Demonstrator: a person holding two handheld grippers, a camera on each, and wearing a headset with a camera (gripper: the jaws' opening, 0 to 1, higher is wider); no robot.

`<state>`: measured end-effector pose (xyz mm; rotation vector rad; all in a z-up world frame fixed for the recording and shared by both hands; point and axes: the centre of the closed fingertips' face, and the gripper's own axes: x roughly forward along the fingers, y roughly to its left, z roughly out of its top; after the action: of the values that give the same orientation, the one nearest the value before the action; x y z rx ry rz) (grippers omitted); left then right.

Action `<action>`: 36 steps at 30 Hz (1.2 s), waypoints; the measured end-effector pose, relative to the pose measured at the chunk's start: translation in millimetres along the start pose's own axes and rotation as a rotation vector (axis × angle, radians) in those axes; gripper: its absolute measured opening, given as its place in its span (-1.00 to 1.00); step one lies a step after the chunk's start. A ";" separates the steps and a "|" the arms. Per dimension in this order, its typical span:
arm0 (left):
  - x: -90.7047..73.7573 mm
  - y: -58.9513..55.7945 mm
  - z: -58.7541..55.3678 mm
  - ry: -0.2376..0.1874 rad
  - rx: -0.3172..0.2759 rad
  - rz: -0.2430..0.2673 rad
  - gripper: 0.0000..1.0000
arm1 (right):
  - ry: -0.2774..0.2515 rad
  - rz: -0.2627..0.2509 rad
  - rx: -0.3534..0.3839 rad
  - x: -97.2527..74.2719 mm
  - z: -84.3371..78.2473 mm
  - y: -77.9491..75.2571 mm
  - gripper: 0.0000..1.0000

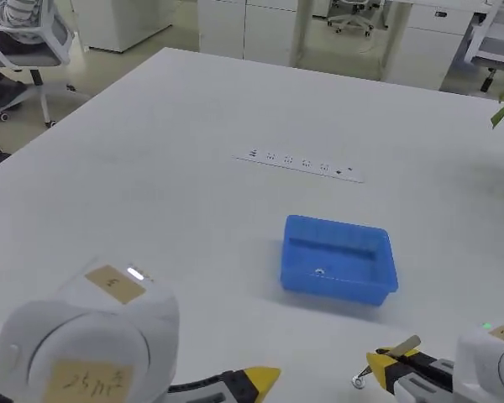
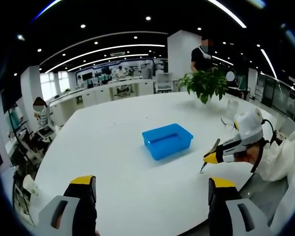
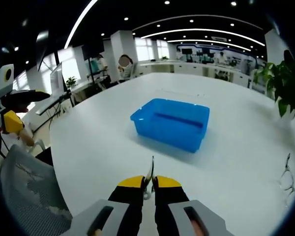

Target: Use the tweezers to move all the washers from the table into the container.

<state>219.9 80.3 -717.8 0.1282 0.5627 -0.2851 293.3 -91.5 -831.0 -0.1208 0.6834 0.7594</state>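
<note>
Right yellow-tipped two-jaw gripper [image 3: 147, 183], clamped on slim metal tweezers [image 1: 406, 345], low over the white table [image 1: 193, 126] at its near right edge. Holds the tweezers crosswise to the jaws, long axis steeply tilted: tips down toward the tabletop, blunt end up. Faces the blue rectangular plastic container [image 1: 336, 287], set in from the near edge, with one small silvery ring washer [image 1: 319, 273] lying flat on its floor. Left yellow-tipped gripper [image 2: 151, 183] by the near left edge, jaws spread wide, gripping nothing.

White cabinets [image 1: 269, 34] and an office chair [image 1: 25, 38] stand behind the white table [image 1: 151, 143] under ceiling striplights [image 2: 108, 48].
</note>
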 end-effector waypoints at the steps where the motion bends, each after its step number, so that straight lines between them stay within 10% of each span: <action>1: 0.2 -0.3 -0.3 0.002 0.000 -0.001 0.94 | 0.003 0.001 -0.003 -0.1 -0.9 0.1 -0.92; 36: 1.0 3.2 -7.8 0.011 -0.002 0.005 0.91 | 0.030 -0.001 -0.045 0.9 -5.8 0.4 -0.96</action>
<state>217.7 84.6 -724.7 0.1289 0.5734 -0.2789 290.4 -92.6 -836.0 -0.1741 0.6948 0.7736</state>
